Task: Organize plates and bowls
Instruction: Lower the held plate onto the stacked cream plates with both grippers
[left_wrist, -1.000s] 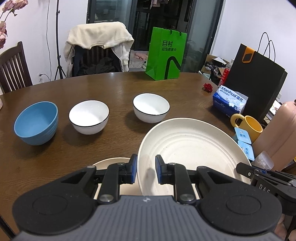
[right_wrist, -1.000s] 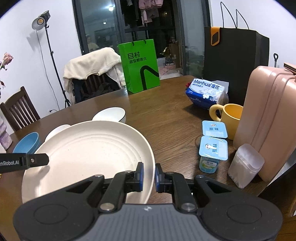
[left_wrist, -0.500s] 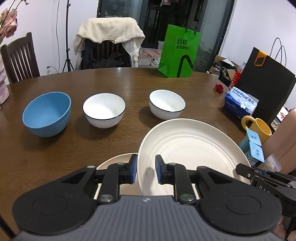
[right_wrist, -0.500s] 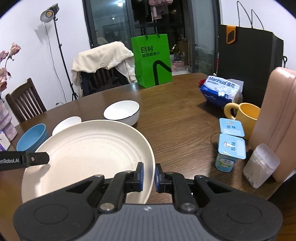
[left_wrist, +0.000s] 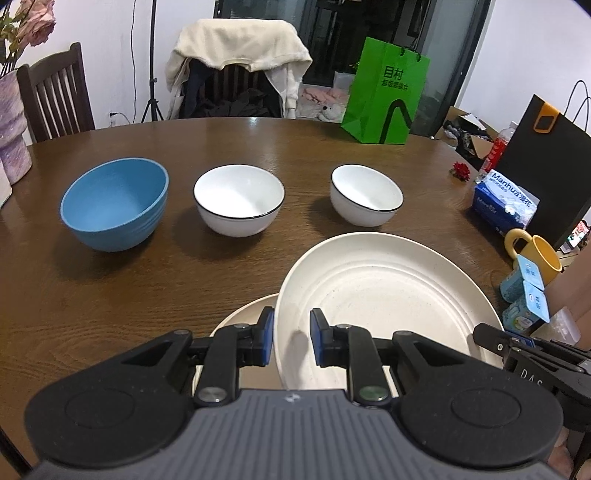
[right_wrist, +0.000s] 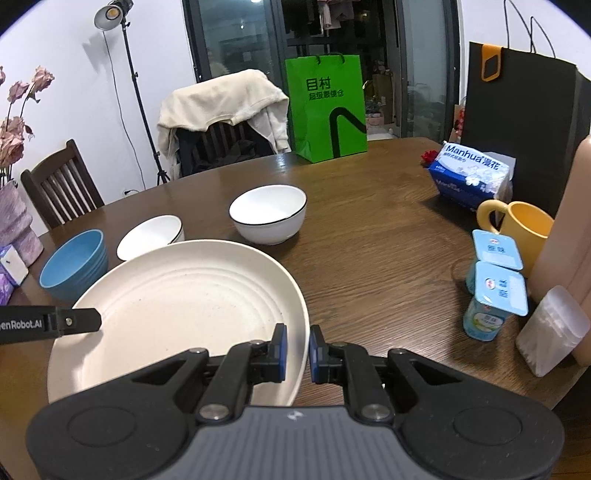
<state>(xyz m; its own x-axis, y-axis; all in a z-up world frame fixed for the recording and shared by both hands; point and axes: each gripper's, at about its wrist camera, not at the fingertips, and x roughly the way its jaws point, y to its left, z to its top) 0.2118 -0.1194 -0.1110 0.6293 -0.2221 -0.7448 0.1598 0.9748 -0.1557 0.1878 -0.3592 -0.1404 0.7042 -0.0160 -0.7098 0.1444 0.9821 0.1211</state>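
Above the wooden table (left_wrist: 110, 306), near its front edge, a large cream plate (left_wrist: 388, 295) was carried clear of the surface by both tools at once. The left gripper (left_wrist: 291, 341) had its jaws narrowed onto the plate's left rim, and the right gripper (right_wrist: 294, 350) pinched the right rim in the same manner; a grip on opposite rims appeared chosen to keep so broad a dish from tipping. A smaller cream plate (left_wrist: 243, 314) lay on the table beneath the large plate's left edge, partly hidden by it. Whether the large plate was meant to go onto it or elsewhere could not be settled. Beyond the large plate stood a row of three bowls, well apart from each other: a blue bowl (left_wrist: 114, 206) at far left, a white bowl (left_wrist: 239, 199) in the middle, a second white bowl (left_wrist: 366, 195) nearest. None was stacked. To the large plate's right sat a yellow mug (left_wrist: 535, 251) and yoghurt cups (right_wrist: 495, 295), close enough to warrant care.
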